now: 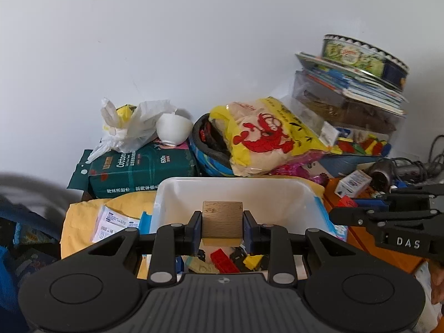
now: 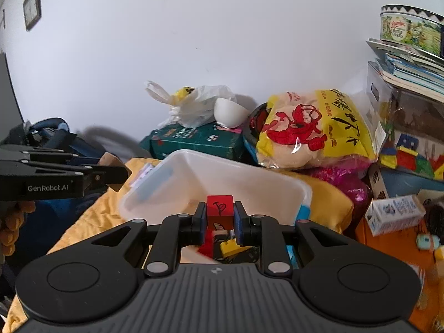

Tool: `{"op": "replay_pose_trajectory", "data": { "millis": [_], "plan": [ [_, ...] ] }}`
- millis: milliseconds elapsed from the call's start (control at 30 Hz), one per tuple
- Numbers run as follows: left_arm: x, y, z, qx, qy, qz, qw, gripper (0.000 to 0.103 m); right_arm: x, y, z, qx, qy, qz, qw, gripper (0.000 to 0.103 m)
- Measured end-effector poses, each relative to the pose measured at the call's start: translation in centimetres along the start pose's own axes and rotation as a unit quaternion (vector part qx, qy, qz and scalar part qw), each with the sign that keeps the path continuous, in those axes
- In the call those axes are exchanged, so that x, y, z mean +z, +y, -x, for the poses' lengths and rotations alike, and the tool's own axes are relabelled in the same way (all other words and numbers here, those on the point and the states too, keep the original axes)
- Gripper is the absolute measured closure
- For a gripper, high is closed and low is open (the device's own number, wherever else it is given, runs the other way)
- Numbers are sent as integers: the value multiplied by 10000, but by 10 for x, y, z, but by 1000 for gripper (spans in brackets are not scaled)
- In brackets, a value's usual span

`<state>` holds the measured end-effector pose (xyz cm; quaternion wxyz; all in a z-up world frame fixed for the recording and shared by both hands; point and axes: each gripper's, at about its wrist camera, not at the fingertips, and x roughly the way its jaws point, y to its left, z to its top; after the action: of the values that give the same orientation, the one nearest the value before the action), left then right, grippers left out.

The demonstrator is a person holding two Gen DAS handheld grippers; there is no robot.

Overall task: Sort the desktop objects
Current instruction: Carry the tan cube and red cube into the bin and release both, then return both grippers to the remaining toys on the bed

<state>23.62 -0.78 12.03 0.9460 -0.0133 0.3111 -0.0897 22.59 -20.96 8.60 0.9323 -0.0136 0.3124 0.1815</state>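
My left gripper (image 1: 221,225) is shut on a plain wooden block (image 1: 222,222) and holds it above the white plastic bin (image 1: 172,194). My right gripper (image 2: 220,216) is shut on a red block (image 2: 220,211) with a black drawing, held over the same bin (image 2: 277,186). Red, yellow and black toy bricks (image 1: 224,260) lie in the bin beneath the fingers. The right gripper shows from the side in the left wrist view (image 1: 388,222). The left gripper shows at the left edge of the right wrist view (image 2: 111,170), with the wooden block (image 2: 109,161) between its fingers.
Behind the bin stand a green tissue pack (image 1: 138,169), a white bowl (image 1: 174,129), a plastic bag (image 1: 127,127) and a yellow snack bag (image 1: 266,136). A stack of books with a cookie tin (image 1: 363,55) stands at the right. A yellow cloth (image 2: 91,216) lies under the bin.
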Motion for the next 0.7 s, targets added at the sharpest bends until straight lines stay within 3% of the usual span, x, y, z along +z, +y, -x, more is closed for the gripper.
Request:
{"op": "replay_pose_trajectory", "data": {
  "millis": [200, 233, 267, 300, 333, 400, 567, 700],
  "plan": [
    [16, -2, -29, 164, 130, -202, 9996, 67, 7, -11, -36, -146, 341, -161, 9992, 80],
    [20, -2, -33, 208, 116, -205, 9995, 61, 10, -13, -39, -184, 339, -188, 9991, 77],
    [23, -2, -35, 330, 90, -238, 9991, 46, 12, -14, -41, -254, 313, -201, 9990, 60],
    [25, -1, -36, 473, 47, -255, 9985, 36, 14, -15, -43, -334, 274, -212, 9988, 51],
    [25, 0, -35, 549, 16, -231, 9982, 35, 16, -16, -43, -374, 229, -214, 9988, 45],
    [23, 5, -33, 437, 34, -123, 9990, 35, 14, -18, -39, -337, 211, -225, 9990, 46],
    [-16, 13, -15, 396, 59, -192, 9990, 35, -16, -8, -23, -52, 234, -46, 9997, 46],
    [-74, 13, 4, 271, 176, -135, 9994, 35, -76, 16, -8, 434, 471, 302, 9975, 46]
  ]
}}
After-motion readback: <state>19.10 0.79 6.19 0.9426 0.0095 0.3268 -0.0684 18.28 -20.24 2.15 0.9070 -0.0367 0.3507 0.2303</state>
